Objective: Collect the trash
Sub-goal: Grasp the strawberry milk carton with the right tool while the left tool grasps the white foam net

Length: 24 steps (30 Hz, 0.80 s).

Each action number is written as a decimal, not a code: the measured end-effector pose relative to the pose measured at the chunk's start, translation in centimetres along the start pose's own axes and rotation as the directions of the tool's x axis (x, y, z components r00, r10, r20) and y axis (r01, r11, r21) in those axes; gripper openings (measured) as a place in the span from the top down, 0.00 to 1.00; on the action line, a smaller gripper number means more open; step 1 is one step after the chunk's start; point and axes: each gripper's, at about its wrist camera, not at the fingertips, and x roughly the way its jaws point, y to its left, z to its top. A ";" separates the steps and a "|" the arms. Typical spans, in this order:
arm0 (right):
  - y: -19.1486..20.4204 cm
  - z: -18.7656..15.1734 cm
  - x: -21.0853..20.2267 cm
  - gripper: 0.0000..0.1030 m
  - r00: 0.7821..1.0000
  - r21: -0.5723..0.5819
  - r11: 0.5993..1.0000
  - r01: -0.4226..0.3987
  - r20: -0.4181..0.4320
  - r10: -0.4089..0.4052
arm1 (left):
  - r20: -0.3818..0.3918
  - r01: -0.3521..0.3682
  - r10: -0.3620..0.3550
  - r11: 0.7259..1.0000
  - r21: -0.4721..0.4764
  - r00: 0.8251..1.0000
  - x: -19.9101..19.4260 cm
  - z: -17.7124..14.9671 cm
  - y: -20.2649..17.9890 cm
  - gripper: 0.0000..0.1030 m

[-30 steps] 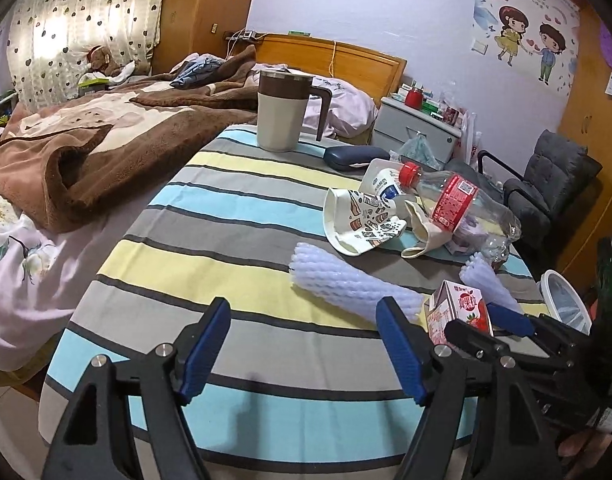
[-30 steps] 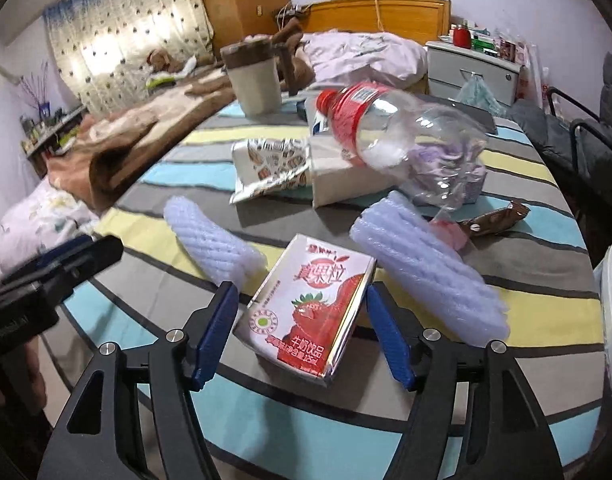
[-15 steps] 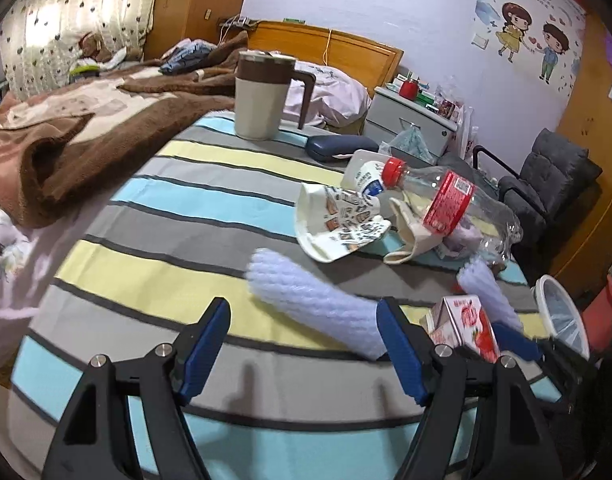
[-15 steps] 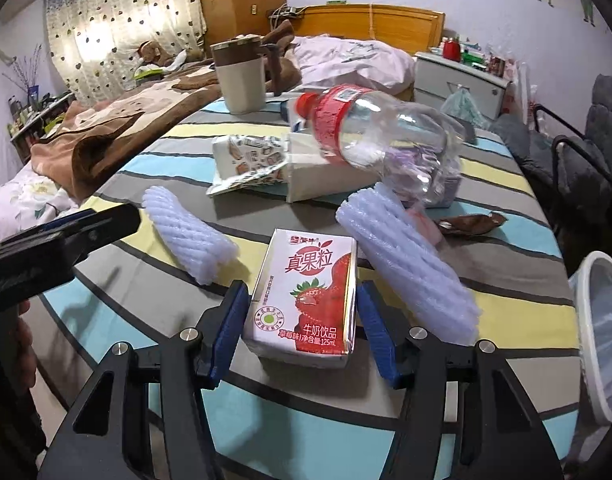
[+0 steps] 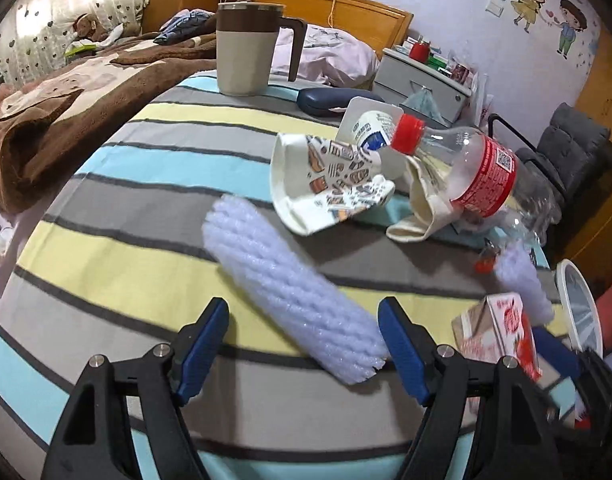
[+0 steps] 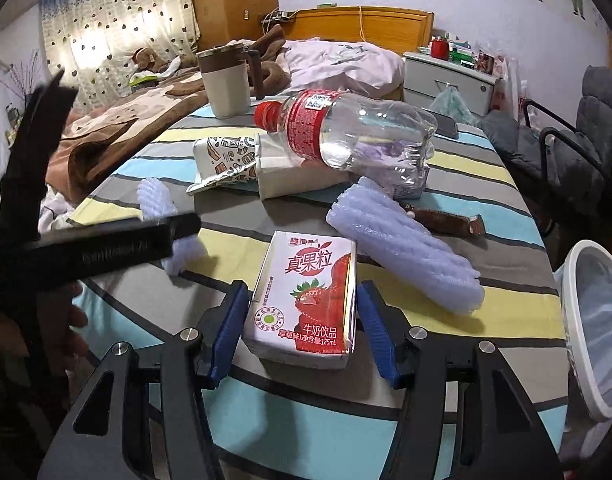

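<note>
A white foam net sleeve [image 5: 289,280] lies on the striped tablecloth [image 5: 117,200]. Its near end sits between the blue fingers of my left gripper [image 5: 303,340], which is open, with a gap on the left side. A strawberry milk carton [image 6: 306,292] stands between the pads of my right gripper [image 6: 301,328], and both pads press its sides. The same carton [image 5: 502,328] shows at the lower right of the left wrist view. Further back lie a clear bottle [image 6: 346,128] with a red cap, a crushed paper cup [image 5: 326,184] and a second foam sleeve [image 6: 406,248].
A white bin [image 6: 590,245] with a clear liner stands off the table's right edge. A brown wrapper [image 6: 446,222] lies beside the second sleeve. A lidded mug [image 5: 245,60] and a dark glasses case [image 5: 326,98] sit at the far side. A bed is to the left, a grey chair [image 6: 566,148] to the right.
My left gripper has moved forward and down, so the foam sleeve's near end now lies between its fingers. The right jaws have narrowed onto the milk carton.
</note>
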 end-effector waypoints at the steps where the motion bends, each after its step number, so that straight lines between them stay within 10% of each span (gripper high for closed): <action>1: 0.0 -0.1 0.0 0.44 1.000 0.000 1.000 -0.001 0.001 0.001 | 0.006 -0.011 0.011 1.000 0.006 1.000 -0.4 -0.2 0.2 0.23; 8: 0.1 -0.2 0.0 0.44 1.000 -0.005 1.000 -0.015 0.002 0.015 | 0.028 -0.064 0.063 0.996 0.058 0.998 -2.9 -1.0 1.9 0.24; 24: -0.1 -0.3 0.1 0.44 1.000 0.000 1.000 -0.022 0.004 0.022 | 0.055 0.010 -0.002 0.988 -0.151 0.998 -0.6 0.2 3.6 0.33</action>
